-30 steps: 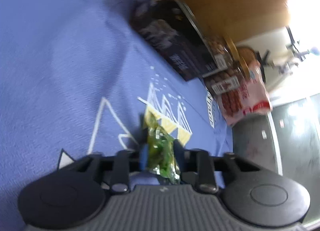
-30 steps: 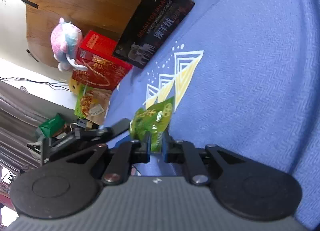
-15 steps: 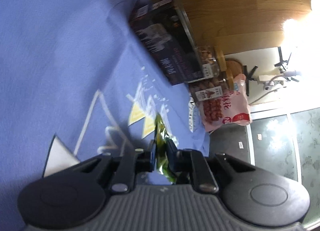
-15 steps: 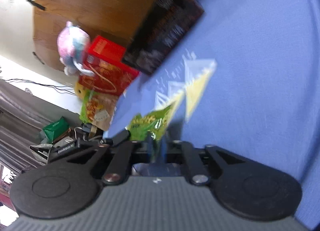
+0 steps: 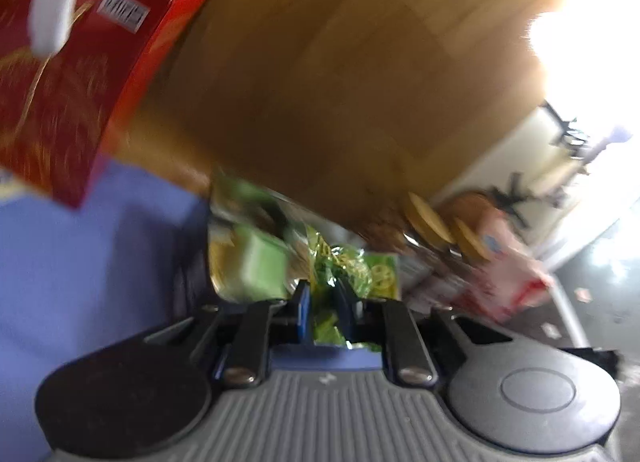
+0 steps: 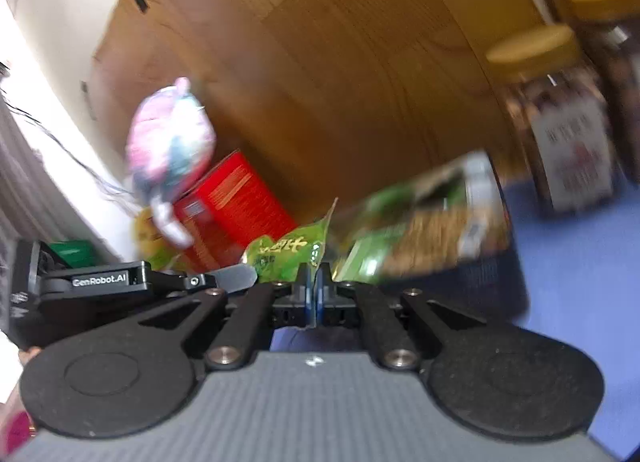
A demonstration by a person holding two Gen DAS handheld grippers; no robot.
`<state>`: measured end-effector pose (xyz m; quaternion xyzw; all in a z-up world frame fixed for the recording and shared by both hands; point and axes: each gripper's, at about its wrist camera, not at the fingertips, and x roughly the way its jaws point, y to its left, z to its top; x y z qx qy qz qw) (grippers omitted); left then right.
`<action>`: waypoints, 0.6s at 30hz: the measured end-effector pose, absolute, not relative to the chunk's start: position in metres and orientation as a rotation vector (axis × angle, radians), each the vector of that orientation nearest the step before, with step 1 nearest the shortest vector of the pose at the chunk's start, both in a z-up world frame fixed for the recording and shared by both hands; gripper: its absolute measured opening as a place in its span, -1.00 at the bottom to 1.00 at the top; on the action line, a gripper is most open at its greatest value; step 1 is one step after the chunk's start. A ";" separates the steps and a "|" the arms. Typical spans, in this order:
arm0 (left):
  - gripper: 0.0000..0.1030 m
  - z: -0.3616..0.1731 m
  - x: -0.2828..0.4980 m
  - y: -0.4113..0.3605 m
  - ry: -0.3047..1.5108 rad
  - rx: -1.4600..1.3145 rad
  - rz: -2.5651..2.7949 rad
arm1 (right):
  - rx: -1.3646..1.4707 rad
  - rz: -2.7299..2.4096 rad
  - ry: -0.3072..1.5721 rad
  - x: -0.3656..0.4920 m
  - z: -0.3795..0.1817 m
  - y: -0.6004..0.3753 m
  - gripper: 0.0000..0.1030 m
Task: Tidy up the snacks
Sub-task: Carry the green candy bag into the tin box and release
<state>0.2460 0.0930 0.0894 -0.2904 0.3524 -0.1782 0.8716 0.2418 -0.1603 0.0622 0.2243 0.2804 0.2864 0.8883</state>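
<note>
Both grippers clamped the green snack packet (image 5: 344,266) (image 6: 286,252) at once: the left gripper (image 5: 325,302) pinched one edge, the right gripper (image 6: 315,286) the other. The packet hung just before the green box (image 6: 424,222), lifted off the blue cloth (image 5: 80,262) where it lay a second earlier; both views had tilted level.

Looked like a home room — a blue patterned cloth (image 6: 580,262) spread under shop-bought snacks: a red box (image 5: 76,102), a green box (image 6: 424,222), lidded jars (image 6: 560,110). A pastel plush toy (image 6: 170,150) sat on the red box, against a wood-grain panel (image 5: 340,82). Grey curtain (image 6: 24,190) at the left — domestic clutter, not a lab.
</note>
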 end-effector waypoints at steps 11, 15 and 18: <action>-0.69 0.099 0.249 0.062 0.638 -0.256 -0.149 | 0.247 0.518 0.512 0.264 0.052 -0.126 -0.48; -0.54 0.102 0.201 0.077 0.583 -0.276 -0.190 | 0.312 0.539 0.516 0.215 0.065 -0.155 -0.44; -0.52 0.086 0.158 0.077 0.571 -0.267 -0.191 | 0.317 0.577 0.553 0.153 0.055 -0.169 -0.40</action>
